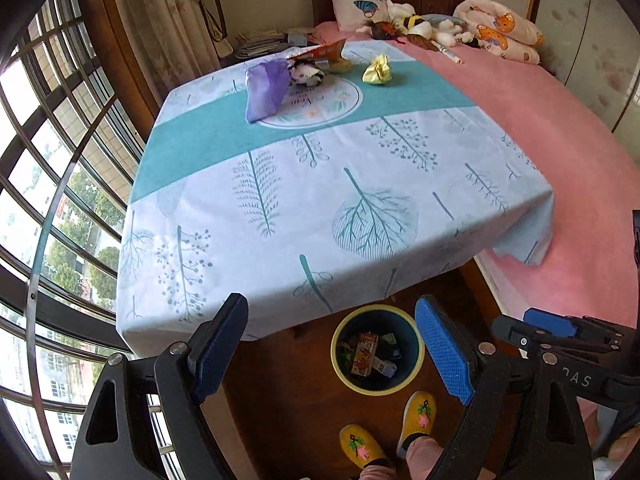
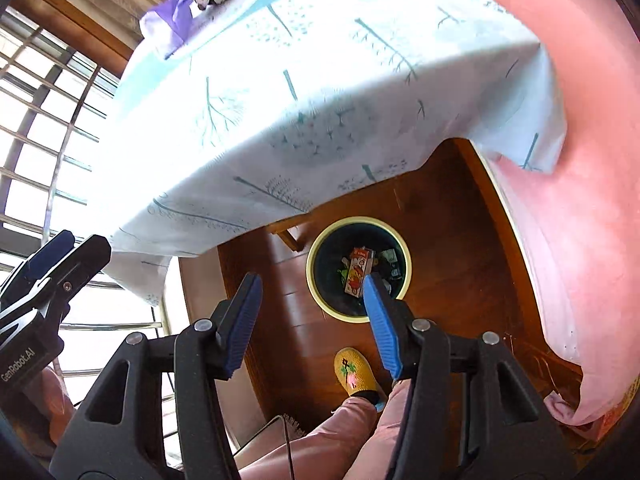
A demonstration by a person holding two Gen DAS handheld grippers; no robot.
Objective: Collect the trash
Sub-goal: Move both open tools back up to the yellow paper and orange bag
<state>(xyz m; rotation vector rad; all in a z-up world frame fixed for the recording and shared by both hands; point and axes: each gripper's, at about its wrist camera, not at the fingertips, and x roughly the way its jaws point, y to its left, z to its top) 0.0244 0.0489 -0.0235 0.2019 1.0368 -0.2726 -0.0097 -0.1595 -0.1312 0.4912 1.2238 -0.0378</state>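
Trash lies at the far side of the table (image 1: pixel 320 208): a purple bag (image 1: pixel 266 90), a crumpled gold wrapper (image 1: pixel 378 72), an orange packet (image 1: pixel 326 50) and a black-and-white wad (image 1: pixel 306 72). On the floor by the near table edge stands a dark bin (image 1: pixel 374 391) holding a red carton (image 1: pixel 364 354) and other scraps. My left gripper (image 1: pixel 331 302) hangs open and empty above the bin. In the right wrist view my right gripper (image 2: pixel 312 280) is open too, nothing between its fingers, with the bin (image 2: pixel 409 268) below its right finger.
A pink bed (image 1: pixel 560 128) with pillows and soft toys runs along the table's right. A barred window (image 1: pixel 60 160) fills the left. The person's yellow slippers (image 1: pixel 418 416) stand on the wood floor beside the bin. The tablecloth corner (image 2: pixel 532 152) hangs low.
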